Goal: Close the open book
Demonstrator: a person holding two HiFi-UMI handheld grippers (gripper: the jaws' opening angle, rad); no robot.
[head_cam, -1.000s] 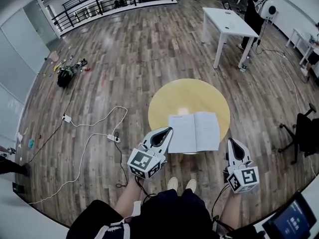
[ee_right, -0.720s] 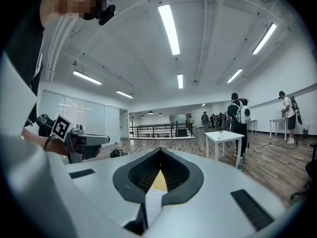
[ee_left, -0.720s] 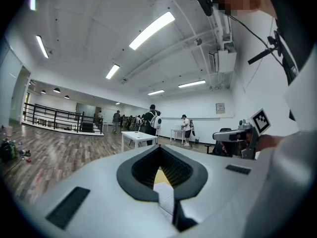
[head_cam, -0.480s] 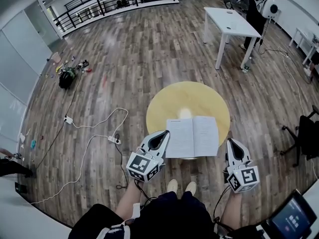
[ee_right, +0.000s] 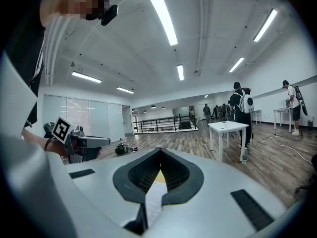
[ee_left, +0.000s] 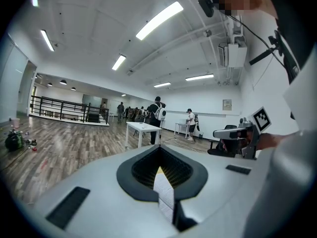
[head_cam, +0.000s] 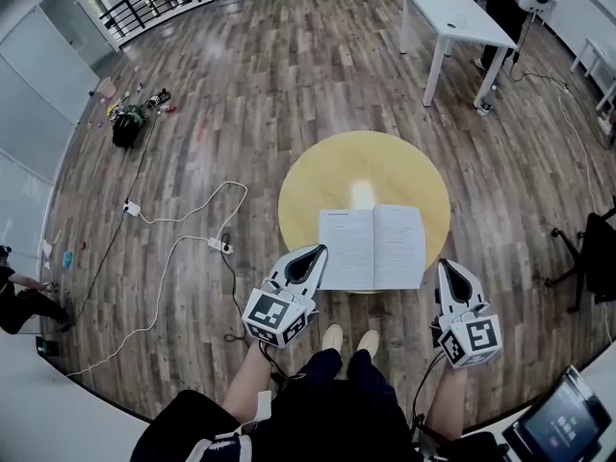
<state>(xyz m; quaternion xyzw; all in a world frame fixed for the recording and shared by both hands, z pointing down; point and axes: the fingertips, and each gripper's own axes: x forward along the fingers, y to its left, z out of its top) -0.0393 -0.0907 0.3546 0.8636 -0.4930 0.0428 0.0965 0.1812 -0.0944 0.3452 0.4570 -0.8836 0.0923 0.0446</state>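
Observation:
An open book lies flat with both white pages up on the near part of a round yellow table. My left gripper is shut and empty, its tip at the book's left edge; I cannot tell if it touches. My right gripper is shut and empty, just off the book's near right corner beside the table rim. Through the slit of the left gripper, a strip of the book's page shows. Through the slit of the right gripper, the page and the yellow table top show.
The floor is wood planks. A white cable with a power strip lies on the floor left of the table. A white table stands far right with a person beside it. A black chair is at the right edge. My feet are below the table.
Both grippers have sunk a little and stayed at the book's near corners. The head view has tilted, so the table and book sit slightly higher in the picture. Both stay shut.

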